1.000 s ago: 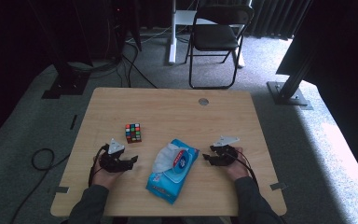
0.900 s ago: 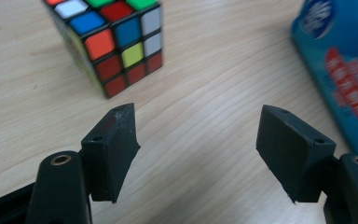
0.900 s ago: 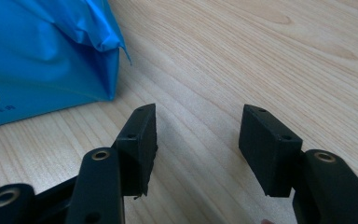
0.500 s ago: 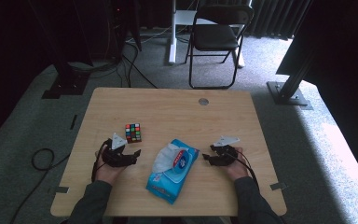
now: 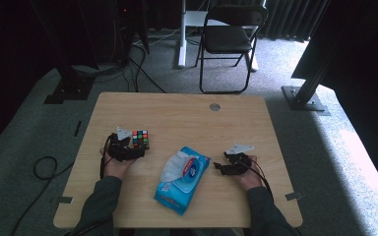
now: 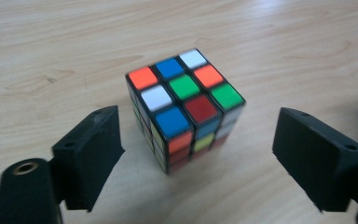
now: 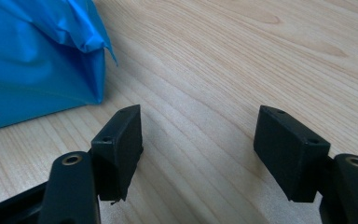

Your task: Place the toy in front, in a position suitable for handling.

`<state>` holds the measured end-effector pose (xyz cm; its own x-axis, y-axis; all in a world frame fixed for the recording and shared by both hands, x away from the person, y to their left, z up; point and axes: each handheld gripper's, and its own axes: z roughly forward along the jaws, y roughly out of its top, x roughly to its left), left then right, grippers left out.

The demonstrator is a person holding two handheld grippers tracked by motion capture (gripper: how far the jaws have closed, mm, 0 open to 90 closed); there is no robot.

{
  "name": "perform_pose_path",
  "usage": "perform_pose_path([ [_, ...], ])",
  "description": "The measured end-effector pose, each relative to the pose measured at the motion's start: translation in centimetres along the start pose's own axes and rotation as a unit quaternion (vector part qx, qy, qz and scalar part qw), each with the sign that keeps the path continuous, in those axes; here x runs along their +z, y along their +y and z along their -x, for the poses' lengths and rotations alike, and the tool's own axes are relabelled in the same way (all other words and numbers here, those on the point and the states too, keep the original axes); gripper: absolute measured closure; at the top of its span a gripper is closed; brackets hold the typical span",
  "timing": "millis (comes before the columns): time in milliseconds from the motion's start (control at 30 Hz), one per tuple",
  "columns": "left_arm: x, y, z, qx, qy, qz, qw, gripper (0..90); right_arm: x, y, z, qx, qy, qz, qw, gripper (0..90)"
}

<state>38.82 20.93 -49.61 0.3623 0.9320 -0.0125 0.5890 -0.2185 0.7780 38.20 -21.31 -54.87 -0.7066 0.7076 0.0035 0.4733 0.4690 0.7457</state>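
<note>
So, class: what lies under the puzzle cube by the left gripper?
The puzzle cube sits directly on the bare wooden table. Its bottom face is hidden.

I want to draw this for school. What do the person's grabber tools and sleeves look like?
Each hand holds a black gripper: the left gripper and the right gripper. Both have two chunky, blocky black jaws with small screw holes, a pale grey three-cornered plate on top, and a thin black cable trailing back. The sleeves are dark greyish green.

The cube (image 6: 185,109) at frame centre shows orange, blue, white, green and red stickers on black. The packet (image 5: 182,178) is blue (its flap seemingly white). Table (image 5: 177,110): pale woodgrain.
</note>
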Motion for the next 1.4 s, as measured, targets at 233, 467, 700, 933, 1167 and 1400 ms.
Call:
perform_pose_path([
  [233,1.3,1.3,0.2,-0.01,0.016,-0.007,0.9998,14.7,0.0,0.0,0.0,-0.001,0.0,0.0,1.0,32.0],
  [467,2.7,1.9,0.5,-0.015,0.028,-0.023,0.9992,14.7,0.0,0.0,0.0,-0.001,0.0,0.0,1.0,32.0],
  [700,3.9,1.5,0.4,-0.025,0.032,-0.039,0.9984,15.1,0.0,0.0,0.0,0.0,0.0,0.0,1.0,32.0],
  [933,4.2,1.2,0.5,-0.025,0.035,-0.047,0.998,22.5,0.0,0.0,0.0,0.0,0.0,0.0,1.0,32.0],
  [1167,4.1,1.1,0.2,-0.028,0.028,-0.044,0.9982,33.0,0.0,0.0,0.0,-0.001,0.0,0.0,1.0,32.0],
  [1400,4.0,1.2,0.4,-0.016,0.03,-0.044,0.9985,34.1,0.0,0.0,0.0,-0.001,0.0,0.0,1.0,32.0],
])
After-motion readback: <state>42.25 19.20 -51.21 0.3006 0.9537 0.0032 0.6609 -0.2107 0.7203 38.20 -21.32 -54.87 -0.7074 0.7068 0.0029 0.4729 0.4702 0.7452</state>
